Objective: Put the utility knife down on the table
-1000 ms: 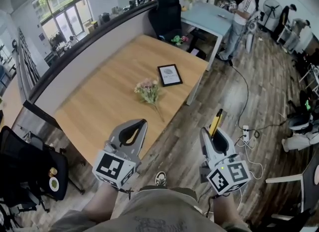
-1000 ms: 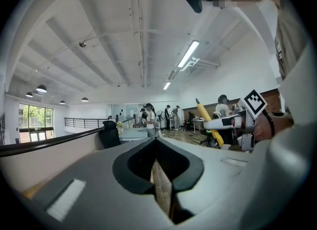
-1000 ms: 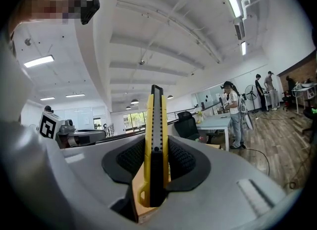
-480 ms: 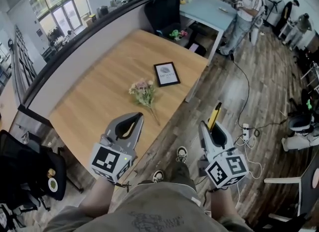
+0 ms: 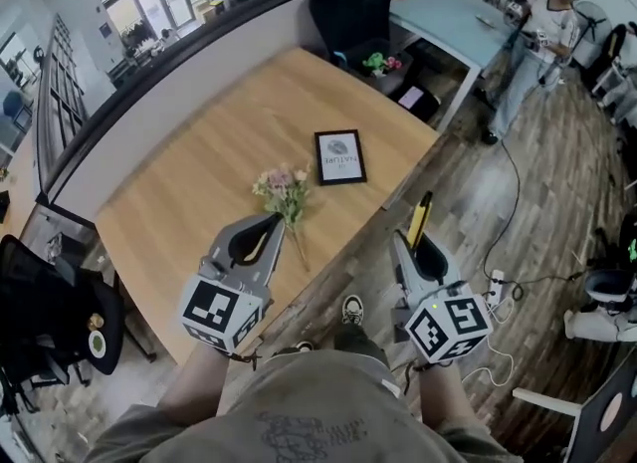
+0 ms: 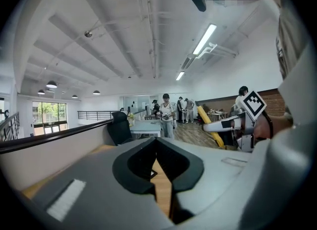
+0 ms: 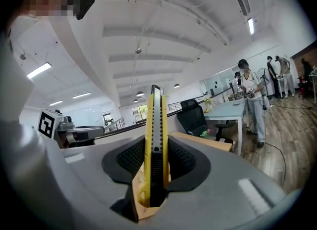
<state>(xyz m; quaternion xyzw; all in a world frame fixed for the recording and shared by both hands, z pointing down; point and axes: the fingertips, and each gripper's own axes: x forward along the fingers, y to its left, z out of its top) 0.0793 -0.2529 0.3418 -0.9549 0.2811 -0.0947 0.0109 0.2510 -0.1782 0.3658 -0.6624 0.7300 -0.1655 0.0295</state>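
**Knife (image 7: 155,145) aloft, not yet on the table (image 5: 189,192)**
We hold the yellow knife upright in our right claw (image 5: 416,252), which is clenched on its body, out over the floor just off the table's near edge. Our left claw (image 5: 261,244) is closed on nothing, over that same edge. Flowers (image 5: 282,190) and a frame (image 5: 339,156) lie on the wood. By our judgement nothing is done: carrying across, lowering and releasing all remain.
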